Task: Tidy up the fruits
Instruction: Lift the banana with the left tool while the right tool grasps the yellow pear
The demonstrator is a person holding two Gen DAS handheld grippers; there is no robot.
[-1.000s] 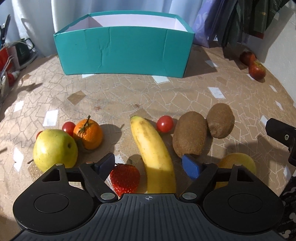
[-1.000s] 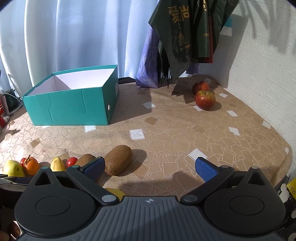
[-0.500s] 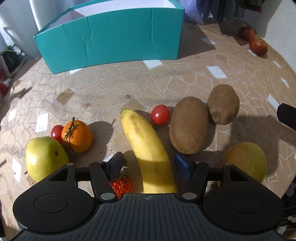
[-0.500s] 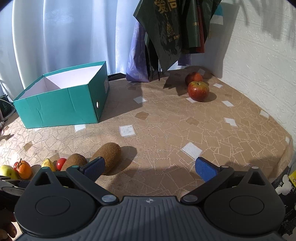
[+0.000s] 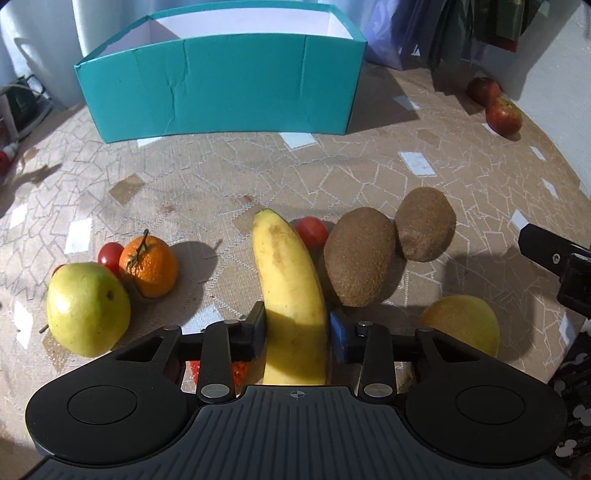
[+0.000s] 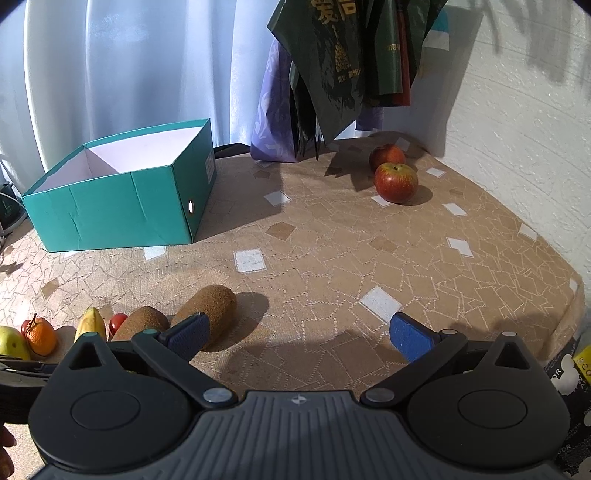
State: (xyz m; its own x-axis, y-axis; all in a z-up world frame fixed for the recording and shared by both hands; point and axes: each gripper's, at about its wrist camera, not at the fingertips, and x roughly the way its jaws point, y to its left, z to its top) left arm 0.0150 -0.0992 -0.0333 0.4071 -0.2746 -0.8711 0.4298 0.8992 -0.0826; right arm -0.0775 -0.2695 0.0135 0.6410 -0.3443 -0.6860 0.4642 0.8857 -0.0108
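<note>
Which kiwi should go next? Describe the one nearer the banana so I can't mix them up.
From the teal box, come toward the camera to the row of fruit, where the banana lies between the closing left gripper jaws. The kiwi just right of it is the larger one, beside a cherry tomato.

Gold Chinese characters stand on the dark green hanging bag, with smaller gold print below them too small to read.
</note>
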